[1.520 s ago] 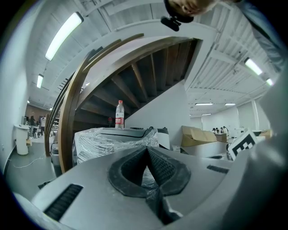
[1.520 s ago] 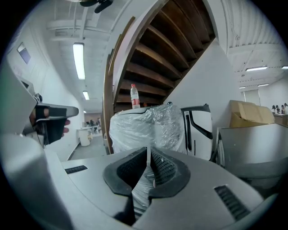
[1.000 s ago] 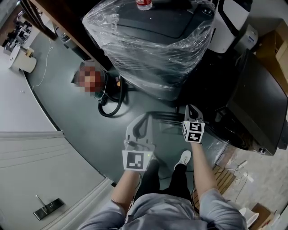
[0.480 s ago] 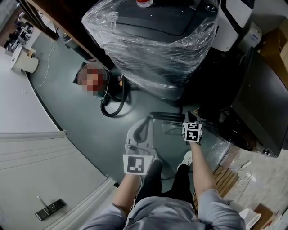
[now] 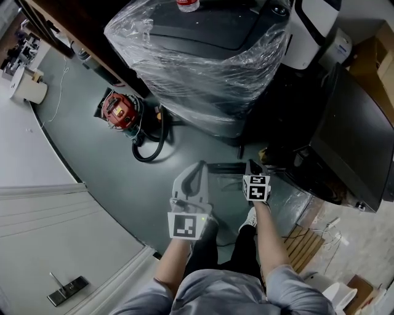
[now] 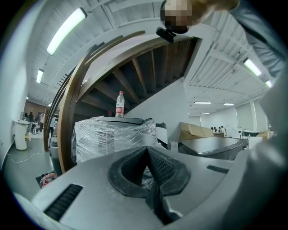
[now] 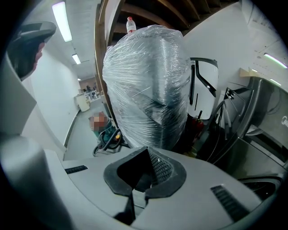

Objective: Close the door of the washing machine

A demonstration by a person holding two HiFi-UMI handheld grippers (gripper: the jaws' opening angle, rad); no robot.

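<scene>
Washing machine door (image 5: 348, 138): one dark panel, far right, raised, apart from both grippers. Right gripper (image 5: 252, 166): jaws together, empty. Left gripper (image 5: 196, 171): jaws together, empty. Grey floor (image 5: 92, 160). One plastic-wrapped machine (image 5: 209, 55), far, with one bottle (image 5: 188, 5) on top. One red vacuum (image 5: 120, 109), left.

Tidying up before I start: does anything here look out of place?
A bottle stands on top of the plastic-wrapped machine, and a red appliance sits on the floor with its black hose looped loose beside it.
</scene>
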